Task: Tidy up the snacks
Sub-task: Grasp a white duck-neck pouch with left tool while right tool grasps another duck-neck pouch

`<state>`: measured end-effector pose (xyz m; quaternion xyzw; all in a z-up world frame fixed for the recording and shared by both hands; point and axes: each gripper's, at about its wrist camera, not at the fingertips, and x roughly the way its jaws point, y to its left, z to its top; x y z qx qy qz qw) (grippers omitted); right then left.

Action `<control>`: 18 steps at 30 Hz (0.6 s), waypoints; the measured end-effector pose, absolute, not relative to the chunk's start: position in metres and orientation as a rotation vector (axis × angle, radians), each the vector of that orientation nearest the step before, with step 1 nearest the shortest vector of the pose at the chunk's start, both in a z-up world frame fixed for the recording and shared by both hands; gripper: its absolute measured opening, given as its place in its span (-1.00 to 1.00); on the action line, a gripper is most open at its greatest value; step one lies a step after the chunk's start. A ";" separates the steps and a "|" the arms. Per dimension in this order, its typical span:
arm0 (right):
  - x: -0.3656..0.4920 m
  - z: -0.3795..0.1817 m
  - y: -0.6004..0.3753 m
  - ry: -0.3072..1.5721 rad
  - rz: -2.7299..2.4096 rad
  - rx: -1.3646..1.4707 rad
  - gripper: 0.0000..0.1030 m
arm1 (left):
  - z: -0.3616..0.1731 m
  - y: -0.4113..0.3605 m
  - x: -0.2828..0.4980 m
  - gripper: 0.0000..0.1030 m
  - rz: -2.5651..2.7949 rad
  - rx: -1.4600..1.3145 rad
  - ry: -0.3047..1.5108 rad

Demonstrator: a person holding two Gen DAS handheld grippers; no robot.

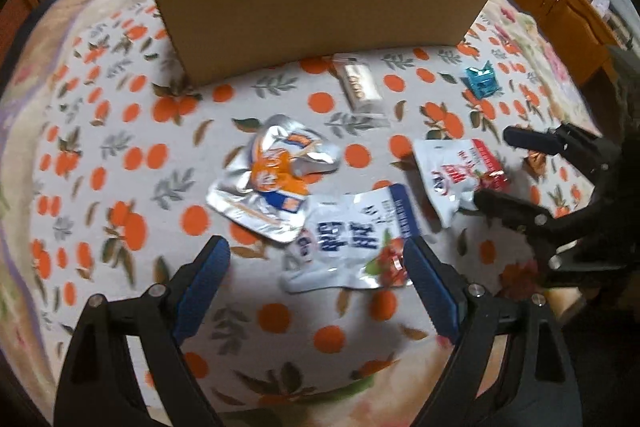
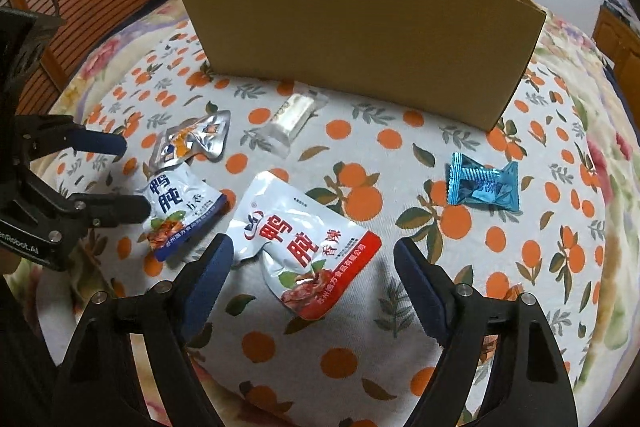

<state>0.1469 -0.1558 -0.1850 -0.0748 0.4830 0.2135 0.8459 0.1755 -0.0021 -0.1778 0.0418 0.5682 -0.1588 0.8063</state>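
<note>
Both tools are held wide apart and nothing is gripped. The left tool is poised over a blue-edged snack pouch, which lies between its fingertips on the orange-patterned bedspread. Just beyond that pouch a crumpled silver-and-orange pouch is seen, touching it at one corner. The right tool is held above a red-edged snack pouch, whose lower part is framed by the spread fingers. A blue-wrapped candy lies ahead and to the right of this tool, well apart from the pouches. A white wrapped bar is seen farther ahead, near the open cardboard box, which stands upright beyond all the snacks.
</note>
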 end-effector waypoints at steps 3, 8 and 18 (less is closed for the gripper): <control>0.148 -0.186 -0.157 1.021 0.446 -0.155 0.63 | -0.183 -0.007 0.178 0.73 -0.374 0.040 1.242; 0.150 -0.187 -0.159 1.025 0.435 -0.149 0.63 | -0.200 -0.022 0.179 0.73 -0.386 0.064 1.294; 0.152 -0.188 -0.162 1.032 0.435 -0.138 0.63 | -0.211 -0.049 0.178 0.69 -0.380 0.221 1.246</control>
